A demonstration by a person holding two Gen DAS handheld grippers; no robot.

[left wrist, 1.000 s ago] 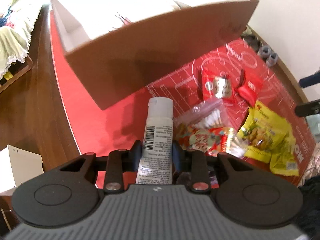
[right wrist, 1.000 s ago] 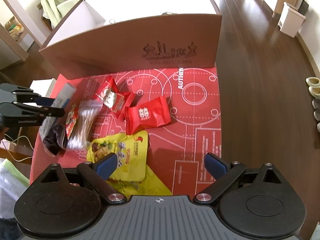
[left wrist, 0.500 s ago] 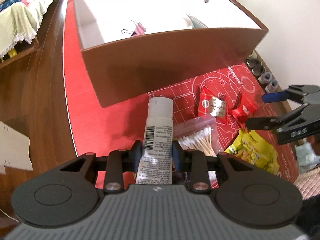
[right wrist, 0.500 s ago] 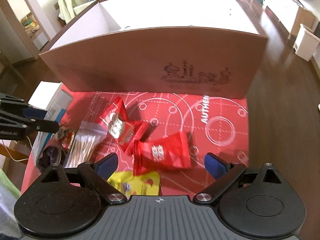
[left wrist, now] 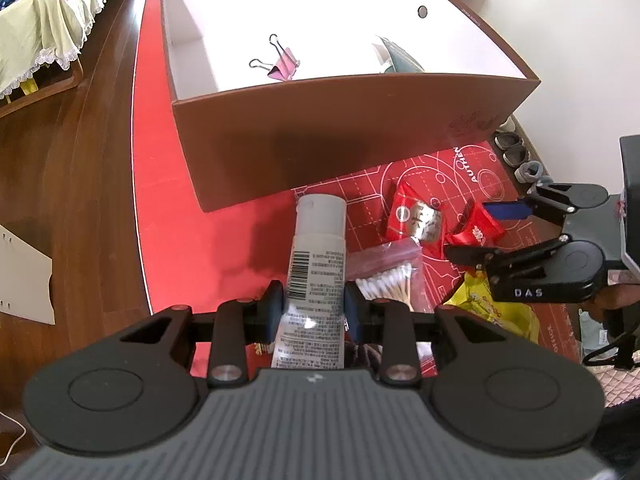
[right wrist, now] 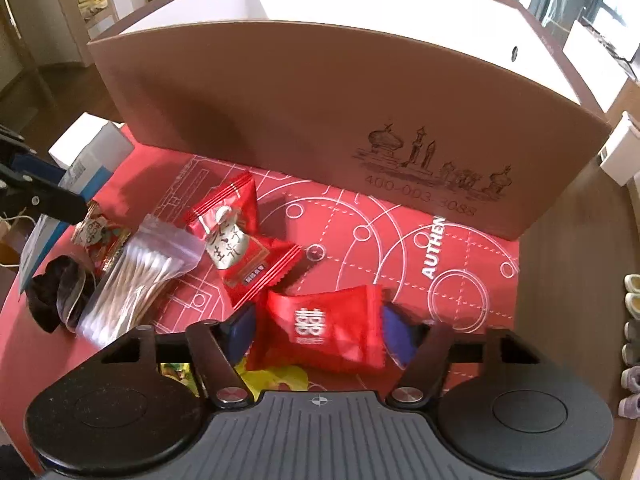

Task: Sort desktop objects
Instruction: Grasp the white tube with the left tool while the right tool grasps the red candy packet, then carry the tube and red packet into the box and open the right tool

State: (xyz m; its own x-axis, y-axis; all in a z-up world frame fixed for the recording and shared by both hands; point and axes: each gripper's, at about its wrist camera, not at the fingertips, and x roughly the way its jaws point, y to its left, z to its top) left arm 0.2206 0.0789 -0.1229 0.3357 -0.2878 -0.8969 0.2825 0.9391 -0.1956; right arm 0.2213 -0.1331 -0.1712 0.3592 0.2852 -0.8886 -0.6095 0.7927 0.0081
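Now: Tube Gripped, Red Packet Bracketed

Left gripper [left wrist: 313, 306] clamped tight on white tube [left wrist: 318, 256], held above red mat [left wrist: 168, 216] short of brown box [left wrist: 360, 136]. Right gripper [right wrist: 318, 330] half closed, blue pads flanking red packet [right wrist: 326, 326] on the mat; firm contact impossible to tell. Pink binder clip [left wrist: 282, 66] inside the box.

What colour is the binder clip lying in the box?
Pink, with black wire handles: binder clip, clearest in the left wrist view.
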